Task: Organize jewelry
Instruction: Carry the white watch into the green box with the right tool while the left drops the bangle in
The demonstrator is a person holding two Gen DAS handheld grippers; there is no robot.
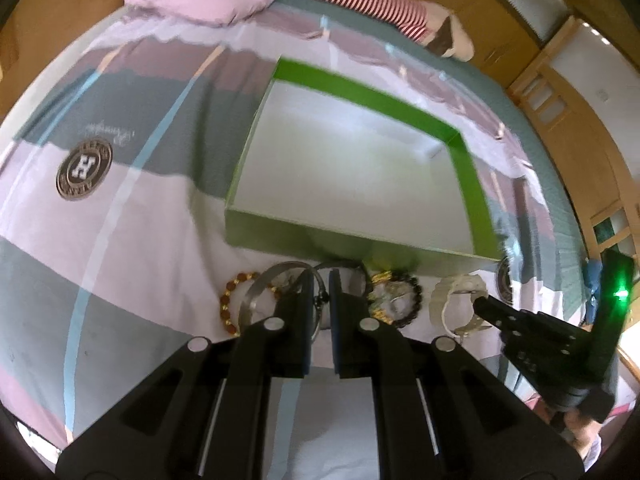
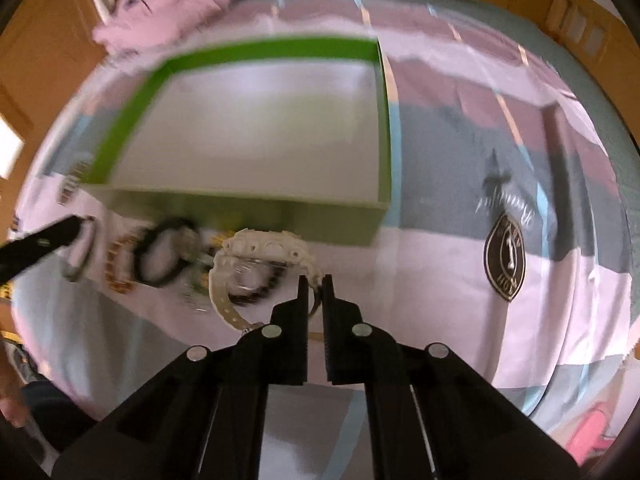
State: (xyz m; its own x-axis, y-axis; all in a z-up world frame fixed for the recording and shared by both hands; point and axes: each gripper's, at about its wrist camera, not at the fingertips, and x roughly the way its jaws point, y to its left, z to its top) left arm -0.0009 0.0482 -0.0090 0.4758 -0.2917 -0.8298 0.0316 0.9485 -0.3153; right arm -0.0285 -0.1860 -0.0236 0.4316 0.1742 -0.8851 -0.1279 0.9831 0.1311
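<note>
Left wrist view: the green box (image 1: 356, 168) lies open and empty on the striped bedspread (image 1: 100, 220), wide enough to take every piece. The jewelry sits in a row just in front of the box's near wall, within easy reach of both tools. The left tongs (image 1: 320, 280) are nearly closed on a silver bangle (image 1: 260, 284), pinching its thin rim so it can be lifted over that wall (the grip looks narrow, so it may swing). Beside it lie an amber bead bracelet (image 1: 226, 304) and a dark bead bracelet (image 1: 408, 300).

Right wrist view: the right tongs (image 2: 315, 280) are closed on the strap of the white watch (image 2: 264, 256), which lies just in front of the box's (image 2: 248, 216) near wall. Holding the strap, not the bulky case, suits the slim gap. Blur hides the finer contact.
</note>
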